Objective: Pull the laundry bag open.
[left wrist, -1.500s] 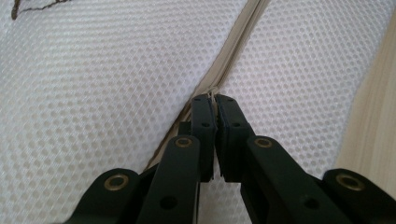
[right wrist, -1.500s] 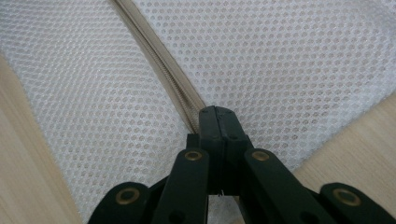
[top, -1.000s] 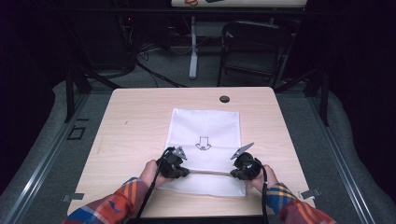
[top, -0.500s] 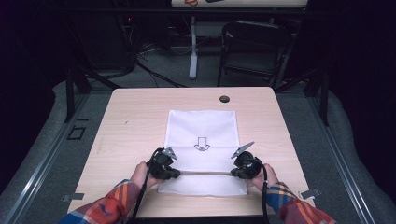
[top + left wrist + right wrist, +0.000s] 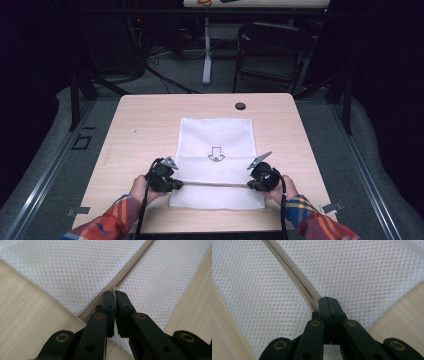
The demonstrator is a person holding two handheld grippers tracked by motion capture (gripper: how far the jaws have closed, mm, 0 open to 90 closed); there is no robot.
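High view overhead facing forward, both claw views close, sharing the mesh bag

Wooden table; black cap; folding chair.

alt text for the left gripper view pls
The left gripper has its two black jaws shut on a small metal zipper pull, near one end of a beige zipper running across a white mesh bag, which lies flat on a light wooden table.
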